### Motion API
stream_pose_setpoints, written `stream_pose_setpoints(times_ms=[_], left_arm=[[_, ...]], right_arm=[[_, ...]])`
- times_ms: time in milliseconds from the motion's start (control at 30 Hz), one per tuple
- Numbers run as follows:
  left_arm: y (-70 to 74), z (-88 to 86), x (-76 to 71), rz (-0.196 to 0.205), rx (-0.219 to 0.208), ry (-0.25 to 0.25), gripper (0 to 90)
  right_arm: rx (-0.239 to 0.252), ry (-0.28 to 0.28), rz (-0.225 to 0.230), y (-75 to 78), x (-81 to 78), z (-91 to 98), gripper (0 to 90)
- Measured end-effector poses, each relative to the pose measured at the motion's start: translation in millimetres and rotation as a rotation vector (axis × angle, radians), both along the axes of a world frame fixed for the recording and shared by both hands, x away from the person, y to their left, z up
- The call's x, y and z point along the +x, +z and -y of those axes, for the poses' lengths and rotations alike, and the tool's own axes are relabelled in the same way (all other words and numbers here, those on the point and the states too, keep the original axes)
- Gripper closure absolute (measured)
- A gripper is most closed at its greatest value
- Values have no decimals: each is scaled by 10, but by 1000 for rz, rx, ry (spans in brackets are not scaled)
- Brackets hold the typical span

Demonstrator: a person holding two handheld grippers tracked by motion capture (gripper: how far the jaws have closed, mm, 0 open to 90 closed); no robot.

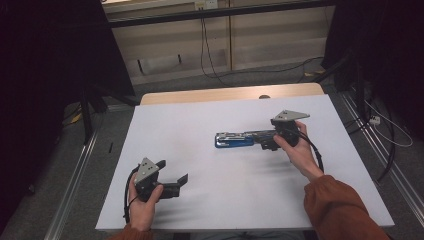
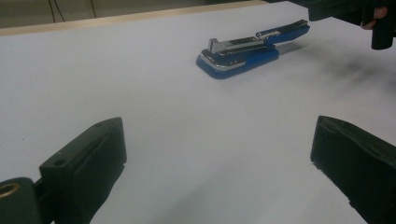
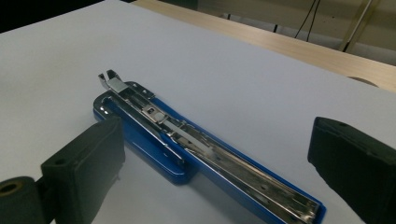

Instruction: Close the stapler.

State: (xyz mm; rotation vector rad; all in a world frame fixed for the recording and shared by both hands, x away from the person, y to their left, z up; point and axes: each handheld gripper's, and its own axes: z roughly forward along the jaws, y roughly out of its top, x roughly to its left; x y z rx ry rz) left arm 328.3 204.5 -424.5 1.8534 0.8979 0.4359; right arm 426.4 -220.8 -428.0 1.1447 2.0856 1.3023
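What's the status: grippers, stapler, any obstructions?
Left gripper open, idle near table edge. Right gripper open over the blue stapler, lying opened flat. Nothing in the way.

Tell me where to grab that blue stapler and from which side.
Grip the stapler across its narrow blue sides near mid-length, coming down from above with the right gripper. It lies flat and swung open, so the long edges give parallel faces; the metal channel on top looks slippery.

both grippers are black, each topped by a grey three-cornered plate with small holes. the left gripper (image 1: pixel 170 180) trails a black cable that loops beside the hand; the right gripper (image 1: pixel 260 139) trails one too. their fingers (image 2: pixel 88 161) are thick matte blocks with a screw hole. the sleeves (image 1: pixel 340 207) are rust-orange.
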Motion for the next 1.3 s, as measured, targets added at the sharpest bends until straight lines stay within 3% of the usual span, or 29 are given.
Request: stream_pose_setpoints(times_ms=[300,467,567,700,833,933,1100,1167,1300], left_arm=[[-14,38,25,-3,2,-22,36],[-3,81,13,4,32,-48,42],[27,87,17,2,26,-71,42],[41,103,24,-1,13,-55,44],[3,129,42,-7,1,-50,51],[10,181,56,2,17,-68,60],[6,260,76,-21,-9,-83,60],[9,285,90,-13,17,-78,60],[17,345,139,-11,27,-74,60]], right_arm=[[35,-40,17,7,-141,113,25],[53,-33,33,25,-238,160,20],[50,-25,25,2,-290,174,20],[52,-28,29,18,-346,196,20],[46,-33,48,26,-409,227,31],[3,-25,47,3,-454,242,38],[-6,-17,42,-29,-505,266,68],[-19,-12,43,-27,-516,263,68],[-15,-23,44,-30,-546,273,70]])
